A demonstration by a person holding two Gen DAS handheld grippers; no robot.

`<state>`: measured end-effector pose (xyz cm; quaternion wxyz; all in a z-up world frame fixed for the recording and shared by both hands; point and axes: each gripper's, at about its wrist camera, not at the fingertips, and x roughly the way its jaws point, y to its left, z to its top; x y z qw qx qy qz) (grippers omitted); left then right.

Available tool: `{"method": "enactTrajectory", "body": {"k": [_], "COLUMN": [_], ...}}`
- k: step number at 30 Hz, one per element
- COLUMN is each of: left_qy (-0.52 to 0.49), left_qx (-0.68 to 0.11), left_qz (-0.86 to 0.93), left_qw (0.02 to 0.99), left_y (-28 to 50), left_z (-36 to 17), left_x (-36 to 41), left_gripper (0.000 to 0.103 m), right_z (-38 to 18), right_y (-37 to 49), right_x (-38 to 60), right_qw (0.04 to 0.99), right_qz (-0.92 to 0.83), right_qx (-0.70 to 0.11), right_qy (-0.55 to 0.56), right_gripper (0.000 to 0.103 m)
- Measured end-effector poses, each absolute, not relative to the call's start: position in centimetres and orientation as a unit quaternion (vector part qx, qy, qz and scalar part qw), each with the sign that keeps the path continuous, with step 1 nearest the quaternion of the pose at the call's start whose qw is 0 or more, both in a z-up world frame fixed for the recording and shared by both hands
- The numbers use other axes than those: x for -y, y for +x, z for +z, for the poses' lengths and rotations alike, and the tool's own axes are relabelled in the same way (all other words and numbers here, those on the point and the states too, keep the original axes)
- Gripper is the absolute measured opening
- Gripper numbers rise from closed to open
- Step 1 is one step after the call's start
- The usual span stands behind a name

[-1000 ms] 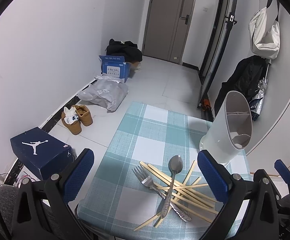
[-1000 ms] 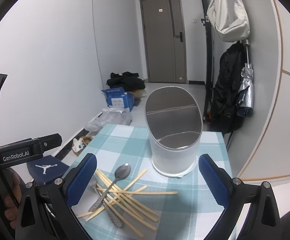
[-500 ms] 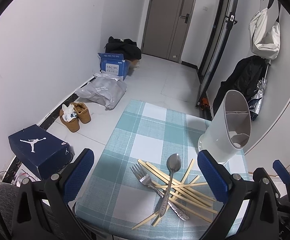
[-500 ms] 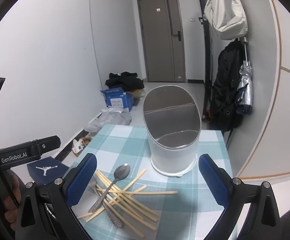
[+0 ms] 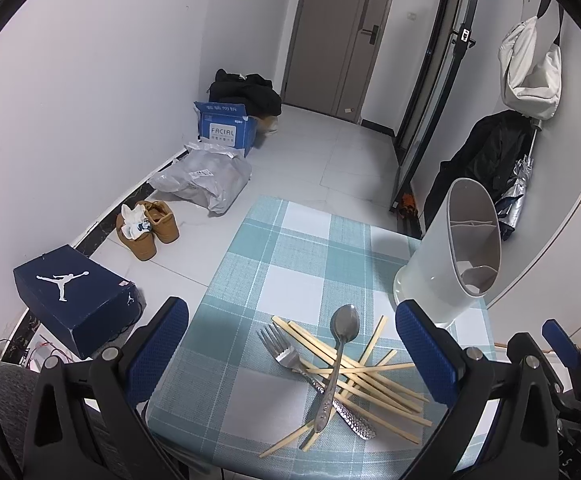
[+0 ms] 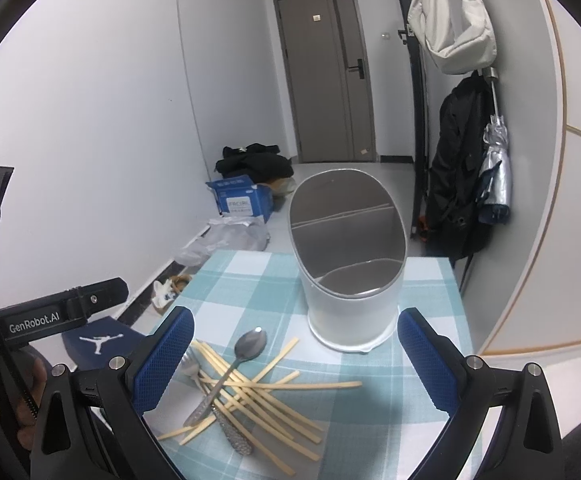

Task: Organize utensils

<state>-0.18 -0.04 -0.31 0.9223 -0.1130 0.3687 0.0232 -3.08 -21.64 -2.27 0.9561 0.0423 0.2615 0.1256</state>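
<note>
Both claws are raised above the table with nothing held. Left gripper point(image 5: 292, 354): blue pads spread wide apart, empty. Right gripper point(image 6: 295, 354): likewise wide apart, empty.

The loose pile lies below and between the pads of each claw, on the teal-and-white checked tablecloth point(image 5: 290, 248). It holds a steel spoon with a patterned handle point(image 5: 340, 356), a steel fork with a textured handle point(image 5: 290, 358) and a scatter of pale wooden chopsticks point(image 5: 374, 380). The spoon lies on top, crossing the fork handle and several sticks, so in my judgement it is the freest piece to lift first. The sticks are interlocked and flat on the cloth; they will probably need a low, pinching approach.

The white oval plastic utensil holder with inner dividers point(image 6: 350, 264) stands upright just ahead of the right claw, slightly toward its right pad; from the left claw it sits ahead and beyond the right pad. No utensils are visible inside it. Its slanted mouth faces the right claw, which should ease dropping items in.

Task judged unstarted: nothing sorted yet.
</note>
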Motion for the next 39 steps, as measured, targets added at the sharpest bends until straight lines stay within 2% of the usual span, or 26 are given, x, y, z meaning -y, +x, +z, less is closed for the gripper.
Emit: {"method": "enactTrajectory", "body": {"k": [16, 27, 32, 37, 39], "left_qy": [-0.12, -0.178, -0.169, -0.163, -0.171], "left_qx": [-0.371, -0.404, -0.437, -0.512, -0.538], "left_qz": [0.016, 0.006, 0.011, 0.001, -0.003], "left_qw": [0.921, 0.898, 0.884, 0.843, 0.825], "left_y": [-0.2, 1.1, 2.2, 4.2, 4.7], "left_z": [-0.3, -2.4, -4.4, -7.4, -8.7], "left_x": [-0.2, -2.0, -2.3, -2.3, -2.3], "left_gripper": [0.102, 0.102, 0.102, 0.101, 0.097], "right_z": [-2.1, -3.0, -3.4, -4.2, -4.6], "right_y": [-3.2, -2.1, -1.0, 1.0, 2.1], "right_x": [21.6, 21.5, 21.2, 21.0, 21.1], "right_qw": [0.958, 0.95, 0.954, 0.945, 0.94], "right_qz": [0.126, 0.152, 0.152, 0.163, 0.169], "right_qx": [-0.256, -0.27, -0.258, -0.278, -0.291], "right_qy": [0.038, 0.034, 0.032, 0.052, 0.062], "right_gripper": [0.103, 0.103, 0.103, 0.103, 0.103]}}
